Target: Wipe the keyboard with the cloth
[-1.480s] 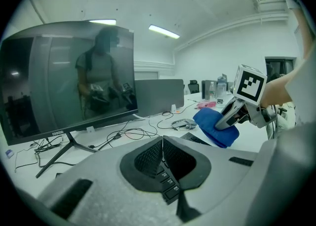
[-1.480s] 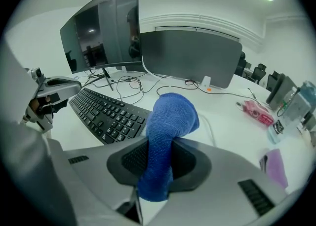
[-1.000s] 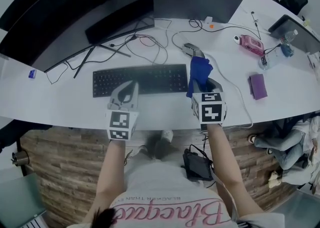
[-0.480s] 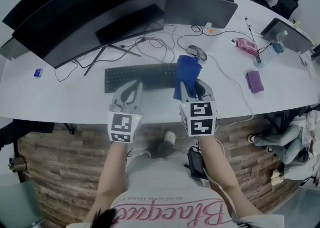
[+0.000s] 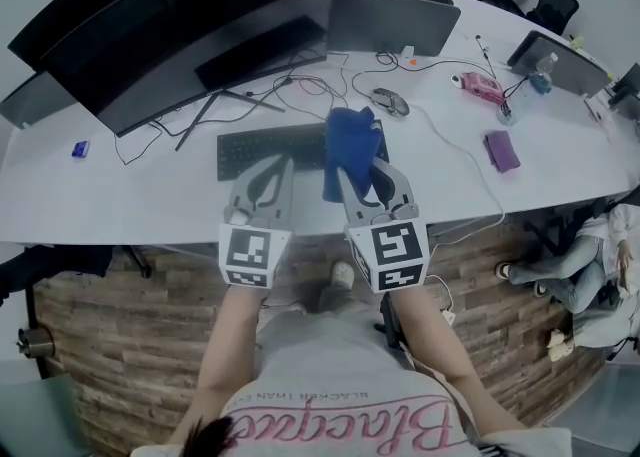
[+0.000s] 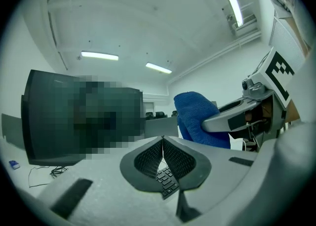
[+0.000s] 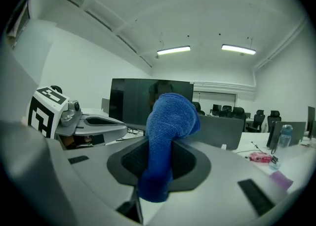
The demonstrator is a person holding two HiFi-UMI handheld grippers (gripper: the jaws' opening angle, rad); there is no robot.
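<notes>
Cloth is what my right gripper has pinched between its jaws: a blue, fuzzy wad that stands up out of the tips and flops over at the top. In the right gripper view the cloth fills the gap between the 2 pads, and a short tail hangs below them. My right gripper is held above the right part of the keyboard; from the head view I cannot tell whether the cloth touches the keys.

My left gripper is over the keyboard's middle, just beside the right one. Its jaws are pressed together with nothing between them (in the left gripper view the pads meet along 1 line, with a few keys showing under the tips). That same view catches the cloth to the right.

Behind the keyboard on the white desk stand 2 monitors, a wide curved one and a smaller one, with a mouse near the keyboard's far right corner.
</notes>
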